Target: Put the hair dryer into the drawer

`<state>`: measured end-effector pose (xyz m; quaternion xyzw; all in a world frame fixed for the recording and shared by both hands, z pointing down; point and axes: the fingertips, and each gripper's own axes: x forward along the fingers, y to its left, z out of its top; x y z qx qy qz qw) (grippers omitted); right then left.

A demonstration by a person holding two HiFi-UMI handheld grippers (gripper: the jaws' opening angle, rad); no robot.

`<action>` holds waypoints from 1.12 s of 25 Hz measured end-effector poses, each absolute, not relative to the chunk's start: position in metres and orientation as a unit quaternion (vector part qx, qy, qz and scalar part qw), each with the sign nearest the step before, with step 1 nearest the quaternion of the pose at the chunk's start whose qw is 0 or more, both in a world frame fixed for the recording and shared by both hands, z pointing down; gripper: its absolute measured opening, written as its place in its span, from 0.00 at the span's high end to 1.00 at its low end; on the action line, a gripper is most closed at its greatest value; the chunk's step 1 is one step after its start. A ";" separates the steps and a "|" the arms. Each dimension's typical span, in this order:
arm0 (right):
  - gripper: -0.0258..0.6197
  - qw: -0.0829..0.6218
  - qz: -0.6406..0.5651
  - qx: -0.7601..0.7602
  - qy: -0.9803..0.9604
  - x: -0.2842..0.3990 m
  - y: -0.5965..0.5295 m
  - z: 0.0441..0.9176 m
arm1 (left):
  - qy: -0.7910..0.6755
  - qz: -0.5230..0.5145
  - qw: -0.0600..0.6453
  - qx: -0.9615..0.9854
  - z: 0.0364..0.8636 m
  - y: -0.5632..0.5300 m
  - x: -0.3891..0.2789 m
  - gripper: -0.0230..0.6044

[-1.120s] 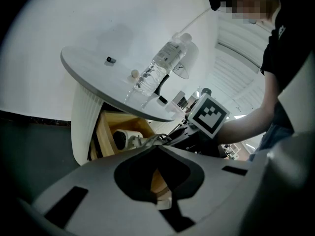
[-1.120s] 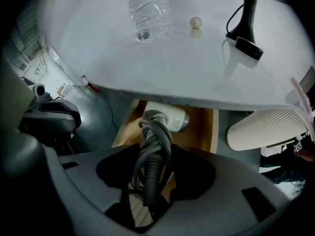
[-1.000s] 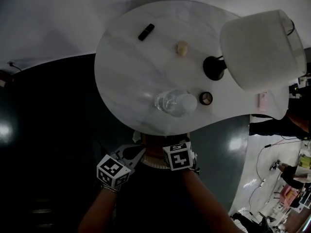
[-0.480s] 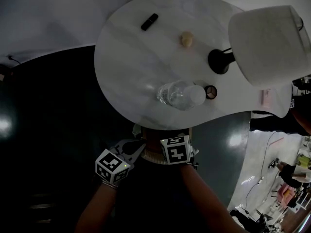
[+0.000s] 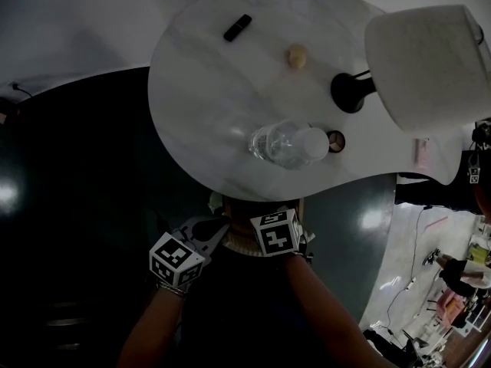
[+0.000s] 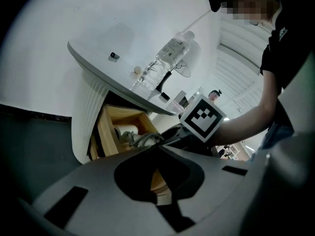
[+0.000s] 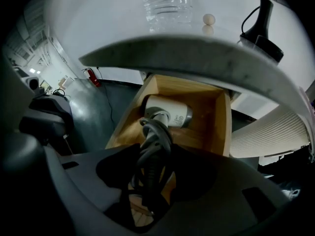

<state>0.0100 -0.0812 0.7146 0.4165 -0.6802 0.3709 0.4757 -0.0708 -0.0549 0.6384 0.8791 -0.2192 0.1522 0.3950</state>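
Dryer (image 7: 165,113), right gripper view: white barrel lies inside the open wood drawer (image 7: 224,127), which sticks out under the table (image 7: 197,53) edge. Tabletop above carries a clear bottle (image 7: 167,4), a small ball (image 7: 208,18) and a black lamp (image 7: 261,26) base. Dark grey floor (image 7: 93,112) to the drawer's left. Right gripper (image 7: 153,156) has its jaws closed in on the dryer's dark cord (image 7: 155,132), which runs as a thick bundle from the barrel back btwn them. Gripper sits over the drawer's front end.

Left gripper view: white wall (image 6: 74,14) behind. Table is seen from the side on a ribbed white base (image 6: 88,107). Drawer is pulled out w/ the pale barrel and cord inside. Left gripper (image 6: 158,145) has its jaw tips together w/ nothing btwn them. It is near the drawer and apart from the dryer. Right gripper's marker cube is just beyond it, w/ a bare forearm (image 6: 251,124) reaching down to it from the right.

Head view: pale marble-look tabletop against dark floor, w/ lighter floor at far right. On top are the bottle, the lamp w/ white shade, the ball, a small black bar (image 5: 238,27), a small round item (image 5: 335,139) and a pink item (image 5: 421,152). Dryer can't be made out here. Both grippers sit side by side at the table's near edge, left one a bit lower and further out. Both forearms come up from the bottom of the frame and converge toward the drawer.
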 end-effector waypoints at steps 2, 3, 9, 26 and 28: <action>0.62 0.486 0.369 0.409 -0.678 0.008 -0.077 0.716 | -0.220 0.153 0.396 0.879 0.639 -0.054 -0.071 0.95; 0.62 0.490 0.368 0.406 -0.678 0.007 -0.076 0.718 | -0.220 0.153 0.396 0.878 0.640 -0.053 -0.071 0.95; 0.62 0.500 0.372 0.396 -0.675 0.008 -0.071 0.726 | -0.221 0.151 0.399 0.877 0.644 -0.054 -0.067 0.95; 0.61 0.515 0.377 0.380 -0.670 0.003 -0.065 0.745 | -0.233 0.152 0.405 0.871 0.652 -0.053 -0.071 0.95; 0.60 0.518 0.376 0.380 -0.668 0.001 -0.062 0.745 | -0.235 0.152 0.406 0.870 0.651 -0.051 -0.074 0.95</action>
